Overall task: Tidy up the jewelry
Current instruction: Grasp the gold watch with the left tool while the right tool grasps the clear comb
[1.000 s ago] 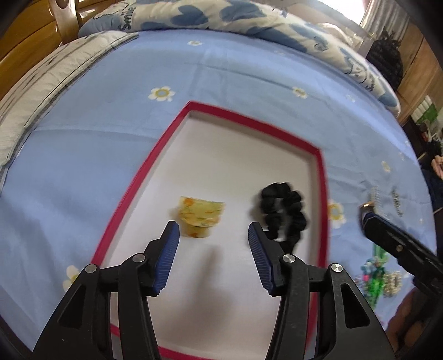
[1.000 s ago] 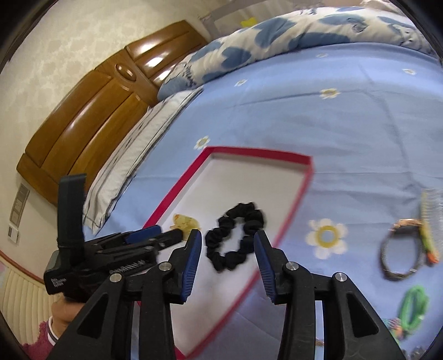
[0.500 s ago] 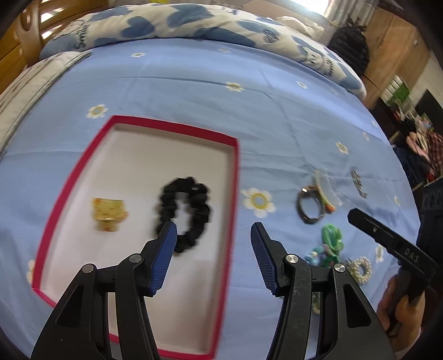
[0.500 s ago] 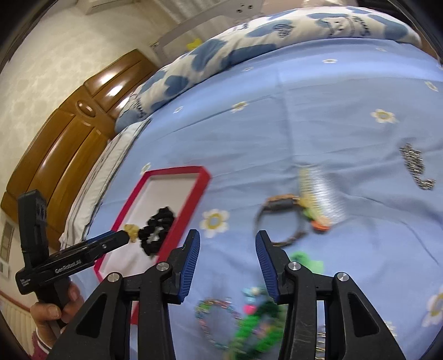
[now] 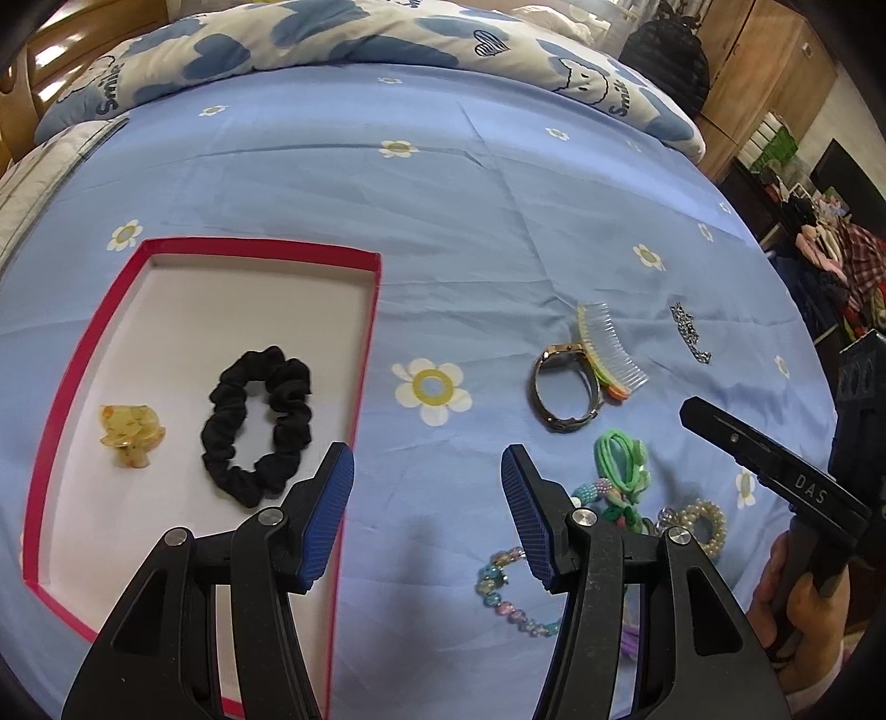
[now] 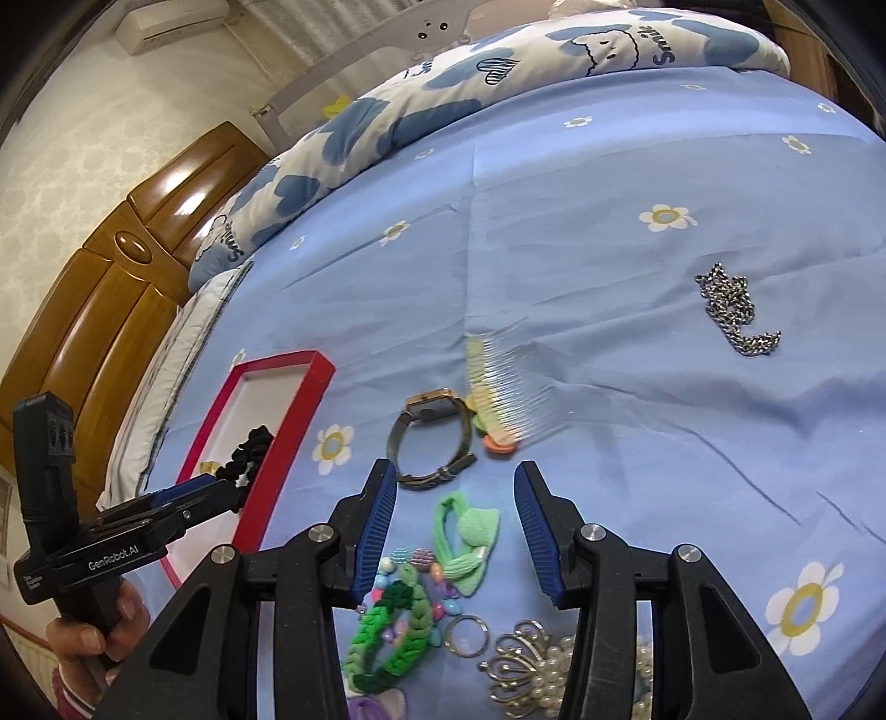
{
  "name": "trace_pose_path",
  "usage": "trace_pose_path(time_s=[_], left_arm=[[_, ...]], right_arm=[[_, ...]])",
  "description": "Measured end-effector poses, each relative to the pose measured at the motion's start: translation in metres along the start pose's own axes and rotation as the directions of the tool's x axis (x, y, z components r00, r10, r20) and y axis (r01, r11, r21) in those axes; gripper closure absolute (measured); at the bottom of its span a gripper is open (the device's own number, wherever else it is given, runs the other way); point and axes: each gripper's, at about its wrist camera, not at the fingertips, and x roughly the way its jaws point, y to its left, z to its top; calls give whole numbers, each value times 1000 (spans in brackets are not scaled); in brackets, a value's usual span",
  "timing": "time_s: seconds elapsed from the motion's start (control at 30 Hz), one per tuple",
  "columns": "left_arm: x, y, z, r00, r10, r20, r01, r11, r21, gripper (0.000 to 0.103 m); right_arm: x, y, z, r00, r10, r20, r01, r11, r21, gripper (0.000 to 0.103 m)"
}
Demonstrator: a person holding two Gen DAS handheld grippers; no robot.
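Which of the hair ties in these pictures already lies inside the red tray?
The black scrunchie. It lies in the red tray beside the yellow clip; the green hair ties remain on the sheet outside it.

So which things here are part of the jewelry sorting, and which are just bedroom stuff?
Part of the job:
red tray
black scrunchie
yellow clip
watch
clear comb
silver chain
green bow tie
pearl bracelet

Just lying about:
quilt
headboard
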Motion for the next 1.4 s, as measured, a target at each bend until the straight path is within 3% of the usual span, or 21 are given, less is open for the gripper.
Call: trace_pose_path(time_s=[0.7,0.8,0.87,0.93,1.1,1.4], left_arm=[[79,-47,30,991,-81,-109,85,996,34,50],[93,-52,33,988,-81,-133,88,995,49,65],[99,-54,34,988,-68,-139,77,995,63,85],[100,-55,34,988,-67,-138,78,994,76,99],[87,-43,28,991,-71,-116,79,995,68,100],[62,-21,18,991,-100,-88,103,994,29,100]], right_arm=[[33,-29,15,997,-6,-71,5,1000,-17,56],[34,-31,16,997,-3,-75,1,1000,-20,56],[35,-33,17,997,0,-78,-1,1000,-19,56],[37,-33,17,997,3,-82,-5,1000,-24,56],[44,-22,21,996,-6,-91,-2,997,-83,49],[81,5,32,985,-115,-131,79,964,-254,47]])
